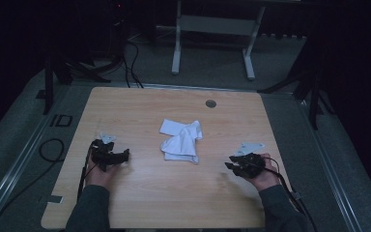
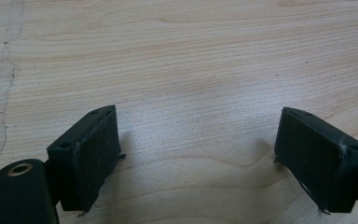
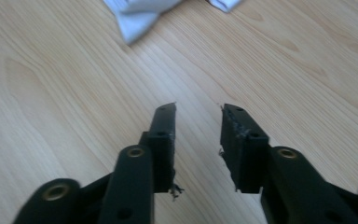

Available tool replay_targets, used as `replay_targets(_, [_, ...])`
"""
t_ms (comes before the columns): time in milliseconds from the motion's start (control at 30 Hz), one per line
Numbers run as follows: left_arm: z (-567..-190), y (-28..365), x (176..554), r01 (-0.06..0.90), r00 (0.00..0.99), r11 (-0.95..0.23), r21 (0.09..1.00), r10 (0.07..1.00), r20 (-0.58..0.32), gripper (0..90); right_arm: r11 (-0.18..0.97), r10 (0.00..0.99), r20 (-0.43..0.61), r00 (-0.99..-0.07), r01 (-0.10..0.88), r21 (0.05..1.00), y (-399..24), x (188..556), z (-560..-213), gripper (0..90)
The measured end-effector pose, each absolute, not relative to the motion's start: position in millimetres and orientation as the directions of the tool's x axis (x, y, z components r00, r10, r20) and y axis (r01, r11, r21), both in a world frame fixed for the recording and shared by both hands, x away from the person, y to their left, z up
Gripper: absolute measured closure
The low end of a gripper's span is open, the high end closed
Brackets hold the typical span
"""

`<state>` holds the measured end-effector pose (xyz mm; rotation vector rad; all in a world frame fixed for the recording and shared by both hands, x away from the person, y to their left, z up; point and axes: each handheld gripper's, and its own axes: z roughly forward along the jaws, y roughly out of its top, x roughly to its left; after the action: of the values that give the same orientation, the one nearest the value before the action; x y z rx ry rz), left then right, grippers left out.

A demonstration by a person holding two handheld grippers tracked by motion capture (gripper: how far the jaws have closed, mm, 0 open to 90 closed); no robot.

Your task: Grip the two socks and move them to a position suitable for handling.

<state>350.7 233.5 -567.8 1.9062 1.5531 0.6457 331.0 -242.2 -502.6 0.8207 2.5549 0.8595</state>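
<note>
Two claws are seen over one wooden desk (image 1: 140, 193), each held in a hand. At the left, the left claw (image 1: 125, 155) is spread wide, nothing between its pads, bare wood beneath. Between the two claws, at mid-desk, one crumpled white cloth (image 1: 181, 140) is laid, well apart from both. At the right, the right claw (image 1: 230, 162) is narrowed to a small gap, empty, pointed toward the cloth. One round grommet (image 1: 210, 103) is set near the far edge.

A dim lab: wooden table (image 1: 140, 203) on a railed platform, floor cables (image 1: 133, 63), stand legs (image 1: 176, 58).
</note>
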Motion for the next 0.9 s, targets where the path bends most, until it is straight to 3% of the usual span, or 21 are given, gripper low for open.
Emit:
replay_targets(33, [-567.8,233.5,350.7,0.693,0.201,-0.144,0.707,0.98,0.003,14.1,0.663,0.597,-0.11,-0.795,0.411,0.625,-233.7,333.3,-500.8,74.2])
replay_targets(300, [-567.8,233.5,350.7,0.693,0.201,-0.144,0.707,0.98,0.003,14.1,0.69,0.545,-0.095,-0.833,0.38,0.616,-206.1,341.2,-500.8,88.2])
replay_targets(900, [-567.8,233.4,350.7,0.692,0.201,-0.144,0.707,0.98,0.003,14.1,0.69,0.5,-0.111,-0.859,0.317,0.65,-128.6,376.5,-502.8,89.6])
